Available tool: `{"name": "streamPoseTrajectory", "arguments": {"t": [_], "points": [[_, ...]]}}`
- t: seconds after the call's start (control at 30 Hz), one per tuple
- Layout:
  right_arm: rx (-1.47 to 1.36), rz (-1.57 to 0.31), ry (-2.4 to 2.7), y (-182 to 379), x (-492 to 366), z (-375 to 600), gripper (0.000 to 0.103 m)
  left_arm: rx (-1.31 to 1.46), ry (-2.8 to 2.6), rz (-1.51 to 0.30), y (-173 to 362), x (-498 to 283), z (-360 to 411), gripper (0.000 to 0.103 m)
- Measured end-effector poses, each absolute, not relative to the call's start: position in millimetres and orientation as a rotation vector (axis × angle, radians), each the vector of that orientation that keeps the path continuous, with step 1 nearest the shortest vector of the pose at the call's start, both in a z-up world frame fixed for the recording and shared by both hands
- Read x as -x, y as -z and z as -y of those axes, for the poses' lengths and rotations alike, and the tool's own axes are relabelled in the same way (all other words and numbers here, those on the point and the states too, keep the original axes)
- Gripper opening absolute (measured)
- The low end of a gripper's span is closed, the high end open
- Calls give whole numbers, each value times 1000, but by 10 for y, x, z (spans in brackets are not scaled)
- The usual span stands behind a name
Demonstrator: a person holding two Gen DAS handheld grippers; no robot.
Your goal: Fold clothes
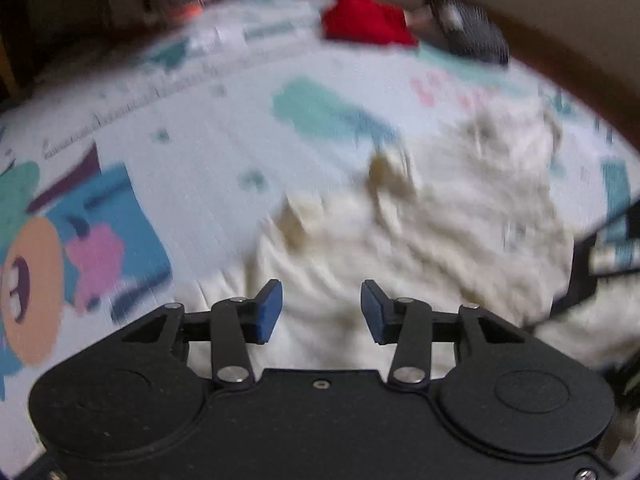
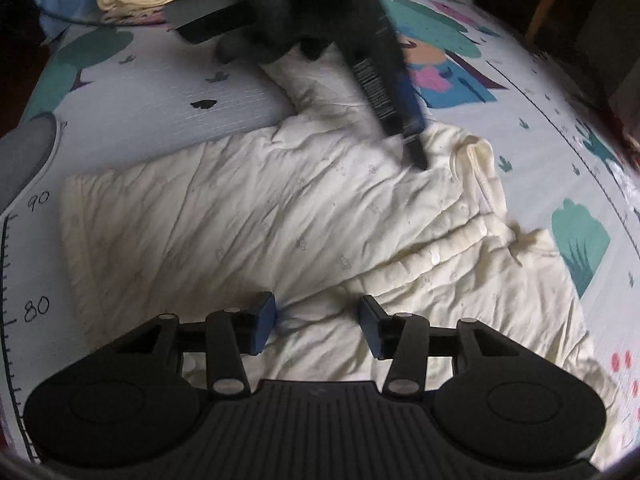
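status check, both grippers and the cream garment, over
Left gripper open, empty. Right gripper open, empty, over cream quilted garment, which lies rumpled, partly folded on printed play mat. Nothing in the way.

Both the left gripper [image 1: 321,312] and right gripper [image 2: 318,326] are matte black with silver screws and blue finger pads [image 1: 269,312]; a black glove [image 2: 276,4] covers the hand.
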State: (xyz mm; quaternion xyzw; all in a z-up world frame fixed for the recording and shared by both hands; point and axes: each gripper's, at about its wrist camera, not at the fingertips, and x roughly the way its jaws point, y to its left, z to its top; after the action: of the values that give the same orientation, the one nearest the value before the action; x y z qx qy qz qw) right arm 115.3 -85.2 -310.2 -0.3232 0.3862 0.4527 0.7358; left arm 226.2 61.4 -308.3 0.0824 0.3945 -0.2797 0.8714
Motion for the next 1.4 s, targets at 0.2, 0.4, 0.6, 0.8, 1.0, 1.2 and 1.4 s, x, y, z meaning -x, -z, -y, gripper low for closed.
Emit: {"name": "streamPoseTrajectory", "arguments": {"t": [0.2,0.4,0.6,0.8,1.0,1.2,1.4], "points": [[730,-778,-1008,3139,-1109,694,48,-192,613,-894,3267,-2614,-447,43],[706,-776,-996,3184,-1153,641,48,-95,595,-841,3134,-2577,-482,43],[710,-756,-982,3153,-1217,611,47,-151,481,-751,3073,-2312,-289,45],[658,-772,-945,3104,-1284,816,47,-63,328,-666,2927,-1548,-849,45],[710,-770,-960,3229,-1263,714,48,-50,204,-698,3061,-1246,-1216,43],[689,-816,-959,3223,-1364,718,50,-120,263,-724,3104,-1392,-1044,42],[671,-829,-943,3191,-1376,729,51,-136,270,-759,3160,-1430,-969,44]]}}
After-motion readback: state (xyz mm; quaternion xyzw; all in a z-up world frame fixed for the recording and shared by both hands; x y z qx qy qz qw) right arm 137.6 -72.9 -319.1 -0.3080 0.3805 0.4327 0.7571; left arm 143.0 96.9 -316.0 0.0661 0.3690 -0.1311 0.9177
